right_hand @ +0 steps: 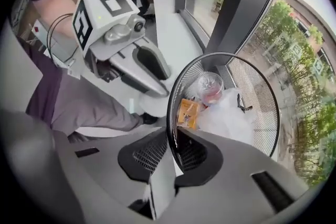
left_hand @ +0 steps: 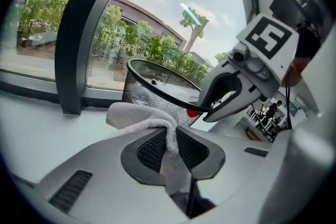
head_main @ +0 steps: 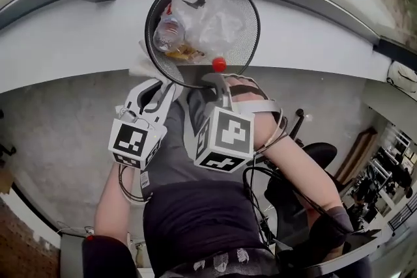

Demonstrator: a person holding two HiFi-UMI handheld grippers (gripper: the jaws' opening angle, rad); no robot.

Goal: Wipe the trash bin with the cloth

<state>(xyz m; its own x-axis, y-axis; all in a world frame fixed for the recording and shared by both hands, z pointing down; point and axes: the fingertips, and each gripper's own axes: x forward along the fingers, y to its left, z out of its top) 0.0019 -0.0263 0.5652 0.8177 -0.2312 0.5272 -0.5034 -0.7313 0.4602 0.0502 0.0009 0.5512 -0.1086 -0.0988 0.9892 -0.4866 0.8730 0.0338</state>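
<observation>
**Wire-mesh trash bin** [head_main: 244, 36] on a white window sill [head_main: 71, 42], seen from above. The left gripper [left_hand: 171, 134], jaws narrow, pinches a white cloth [left_hand: 137, 114]. The cloth's free fold lies against the bin's outer wall, on the side nearest the person. The right gripper [right_hand: 173, 139], pointing down just beside the left one, has its jaws closed on the bin's black rim [right_hand: 169, 102]. Inside the bin lie a crumpled clear plastic bag [head_main: 218, 19], a plastic cup [head_main: 168, 32] and an orange wrapper [right_hand: 188, 112]. A small red round piece [head_main: 219, 64] sits at the rim by the right gripper.
</observation>
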